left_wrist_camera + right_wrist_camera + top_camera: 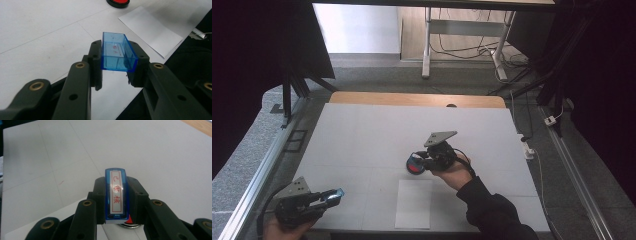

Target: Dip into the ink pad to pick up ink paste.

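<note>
My left gripper hovers near the table's front left corner, shut on a clear blue rectangular cap that lies open side up between its jaws. The cap shows as a small blue glint in the high view. My right gripper is at mid-table, shut on a blue stamp body with a white label bearing red characters. It holds the stamp just over a round red ink pad. A sliver of that pad peeks out below the stamp.
A white sheet of paper lies on the white table near the front edge, just before the ink pad. The paper and ink pad sit ahead of the left gripper. A dark sleeve reaches in from bottom right.
</note>
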Tool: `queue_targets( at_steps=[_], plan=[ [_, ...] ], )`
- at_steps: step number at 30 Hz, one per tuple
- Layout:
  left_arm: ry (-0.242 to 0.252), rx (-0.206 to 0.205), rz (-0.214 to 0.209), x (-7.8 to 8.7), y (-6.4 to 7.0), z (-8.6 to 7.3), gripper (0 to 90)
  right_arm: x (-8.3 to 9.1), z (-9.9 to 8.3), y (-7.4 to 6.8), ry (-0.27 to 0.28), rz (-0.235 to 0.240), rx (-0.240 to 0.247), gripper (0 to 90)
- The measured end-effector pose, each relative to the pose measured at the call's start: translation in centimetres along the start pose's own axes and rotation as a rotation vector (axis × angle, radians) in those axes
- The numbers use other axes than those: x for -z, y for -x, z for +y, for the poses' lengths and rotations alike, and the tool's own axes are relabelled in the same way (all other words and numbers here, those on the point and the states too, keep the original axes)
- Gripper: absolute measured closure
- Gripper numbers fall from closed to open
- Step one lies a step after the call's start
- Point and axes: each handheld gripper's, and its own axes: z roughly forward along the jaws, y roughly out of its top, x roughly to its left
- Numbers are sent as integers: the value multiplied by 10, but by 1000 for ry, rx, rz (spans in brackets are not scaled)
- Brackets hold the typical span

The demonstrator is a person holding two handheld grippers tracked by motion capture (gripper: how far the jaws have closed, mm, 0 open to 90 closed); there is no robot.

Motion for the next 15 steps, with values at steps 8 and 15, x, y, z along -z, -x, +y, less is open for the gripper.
queue_targets(
  at_steps=[8, 15],
  plan=[
    [2, -3, -5, 0, 0, 0, 676, 9, -2, -4, 28, 23, -7, 712],
    [1, -4, -3, 0, 0, 0, 676, 19, -4, -7, 57, 47, -25, 712]
  ],
)
